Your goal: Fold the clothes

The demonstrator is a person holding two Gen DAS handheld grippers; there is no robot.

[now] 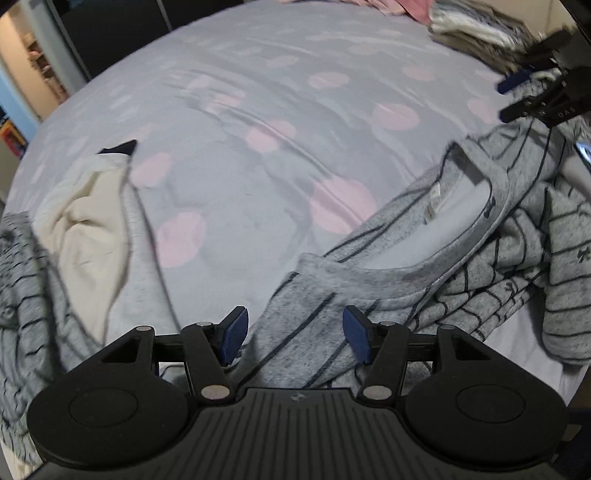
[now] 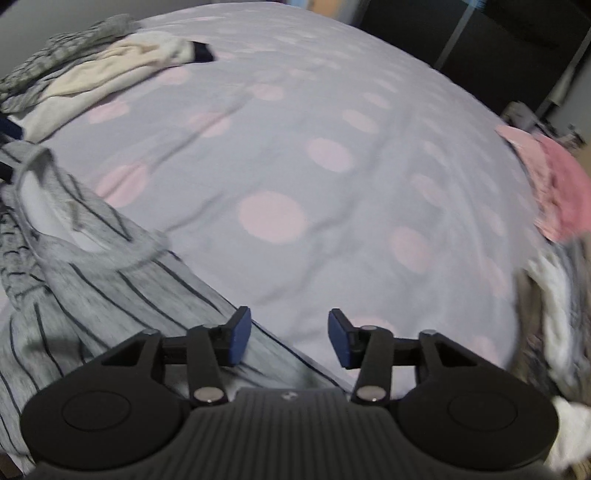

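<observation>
Here a grey striped top (image 1: 317, 332) lies rumpled on a bed (image 1: 258, 110), its round neckline with a small label facing up, and its body trails toward the near edge of the mattress, where more of the same striped cloth bunches up in folds toward the right of the left wrist view. The left gripper (image 1: 293, 338) hangs just over the top's shoulder part with its jaws apart; the blue pads (image 1: 233, 338) stand on either side of the cloth without pressing it, so nothing is held. The right gripper (image 2: 286, 338) also has its jaws spread, with one pad over the striped hem of the top (image 2: 110, 295) and the other over the bare cover, and it grips nothing either; in the left wrist view the right gripper (image 1: 517, 96) shows blurred at the far right, above the top. The bed cover (image 2: 332, 110) is pale grey with large pink dots and shows a few long creases. To one side lies a cream garment (image 1: 85, 229) with a dark edge, partly over another grey striped piece (image 1: 22, 295). Toward the far corner sits a stack of folded clothes (image 1: 476, 29) in grey and white, and beside it a pink garment (image 2: 557, 184). Behind the bed stand dark cupboard doors (image 2: 480, 44), and a lit doorway with shelves (image 1: 33, 62) shows at the far left of the left wrist view
</observation>
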